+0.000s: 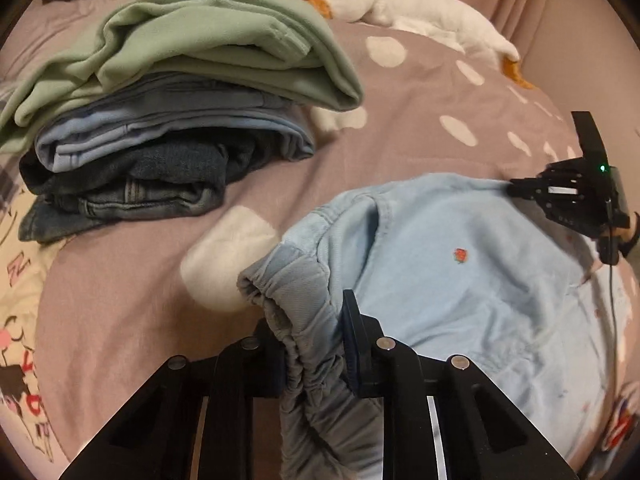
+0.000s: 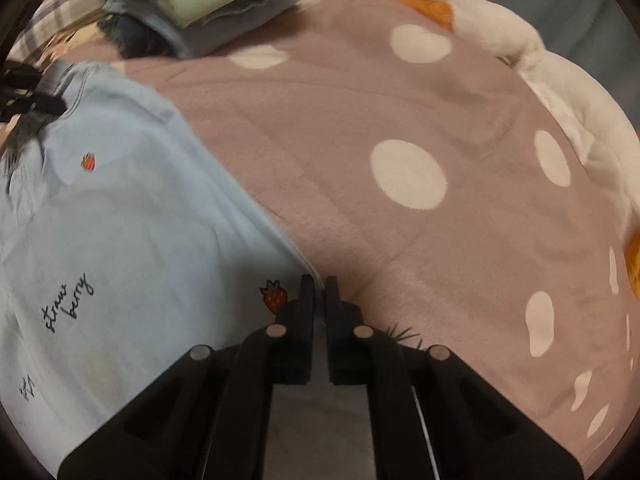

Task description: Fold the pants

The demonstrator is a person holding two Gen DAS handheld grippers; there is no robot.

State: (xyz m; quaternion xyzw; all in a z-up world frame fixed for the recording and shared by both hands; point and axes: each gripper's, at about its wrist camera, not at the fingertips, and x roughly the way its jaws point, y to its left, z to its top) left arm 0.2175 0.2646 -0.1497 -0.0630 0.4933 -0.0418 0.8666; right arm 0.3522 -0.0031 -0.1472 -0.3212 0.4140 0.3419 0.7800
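Light blue pants [image 1: 460, 248] with small strawberry prints lie spread on the bed. My left gripper [image 1: 312, 332] is shut on their gathered elastic waistband, which bunches between the fingers and hangs toward the camera. In the right wrist view the same pants [image 2: 120, 220] fill the left side, and my right gripper [image 2: 319, 284] is shut on their thin right edge, beside a strawberry print. From the left wrist view the right gripper [image 1: 516, 188] pinches the far right edge of the cloth. The left gripper [image 2: 32, 100] shows at the pants' far left corner.
A stack of folded clothes [image 1: 160, 120], green on top of blue and dark denim, sits at the back left. A white plush toy [image 1: 420, 12] lies along the far edge. The mauve bedspread [image 1: 420, 92] with white dots spreads between them and the pants.
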